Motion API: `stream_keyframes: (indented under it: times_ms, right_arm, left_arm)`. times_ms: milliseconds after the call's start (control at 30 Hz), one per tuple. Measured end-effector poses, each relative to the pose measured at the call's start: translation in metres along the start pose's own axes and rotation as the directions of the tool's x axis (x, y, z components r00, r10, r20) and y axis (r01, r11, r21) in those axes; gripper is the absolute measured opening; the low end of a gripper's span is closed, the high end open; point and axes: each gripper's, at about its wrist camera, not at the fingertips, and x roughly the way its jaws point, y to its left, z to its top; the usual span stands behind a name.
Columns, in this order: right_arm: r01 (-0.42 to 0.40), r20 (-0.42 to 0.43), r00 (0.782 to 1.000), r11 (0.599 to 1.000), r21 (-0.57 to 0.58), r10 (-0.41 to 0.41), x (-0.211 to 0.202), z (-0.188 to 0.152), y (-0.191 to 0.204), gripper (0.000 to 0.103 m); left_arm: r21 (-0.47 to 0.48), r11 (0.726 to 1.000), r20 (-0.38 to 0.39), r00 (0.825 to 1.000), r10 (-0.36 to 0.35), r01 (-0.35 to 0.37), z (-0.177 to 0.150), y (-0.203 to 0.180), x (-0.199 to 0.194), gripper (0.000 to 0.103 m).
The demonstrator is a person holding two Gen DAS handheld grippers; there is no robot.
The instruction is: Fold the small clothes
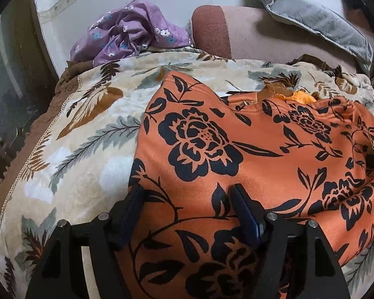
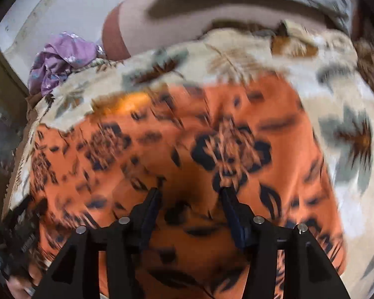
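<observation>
**Ana:** Fleece first, since it is the biggest thing here: the leaf-print blanket runs under and past both tools, soft and lumpy, so nothing laid on it will sit truly flat.

**Ben:** And the piece being folded?

**Ana:** The orange cloth with black flowers lies spread on that blanket, right beneath both tools and stretching ahead of them. Its far edge, ahead of the left gripper, looks rumpled, with a bit of brighter orange showing there.

**Ben:** Are the tools holding it?

**Ana:** No. The left one stands with its jaws apart, cloth showing between them but not pinched. The right gripper is likewise spread over the cloth, nothing clamped (its picture is smeared, so whether the tips touch the fabric I cannot tell).

**Ben:** So what makes this step go well?

**Ana:** My guess is they are placing for a pinch. Each should take one layer at an edge or corner, not a bunch from the middle, and both should lift together so the fold line stays straight.

**Ben:** Anything else nearby?

**Ana:** A grey pillow well ahead and to the right of the left tool, and a crumpled purple cloth well ahead to its left, probably waiting its turn.
</observation>
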Motion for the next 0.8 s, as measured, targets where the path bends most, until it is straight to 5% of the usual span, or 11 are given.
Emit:
stream_keyframes:
  times_ms: [200,533,633,800]
  right_arm:
    - [0.054,0.043,0.998,0.991,-0.119,-0.049,-0.015,-0.039,0.008,0.056]
    - [0.061,0.062,0.997,0.992,-0.114,-0.054,-0.022,-0.052,0.003,0.056]
    - [0.070,0.064,0.996,0.991,-0.116,-0.063,-0.020,-0.050,0.006,0.056]
    - [0.066,0.044,0.997,0.992,-0.110,-0.062,-0.025,-0.040,0.008,0.056]
  left_arm:
    - [-0.001,1.000,-0.005,1.000,0.007,-0.007,0.001,0.000,0.003,0.076]
    - [0.002,1.000,-0.007,0.999,0.031,-0.031,0.000,-0.002,0.005,0.081]
    - [-0.013,0.998,-0.023,0.997,0.068,-0.068,-0.001,0.000,0.007,0.095]
    - [-0.167,0.986,-0.118,0.992,-0.034,0.014,-0.006,0.021,0.000,0.096]
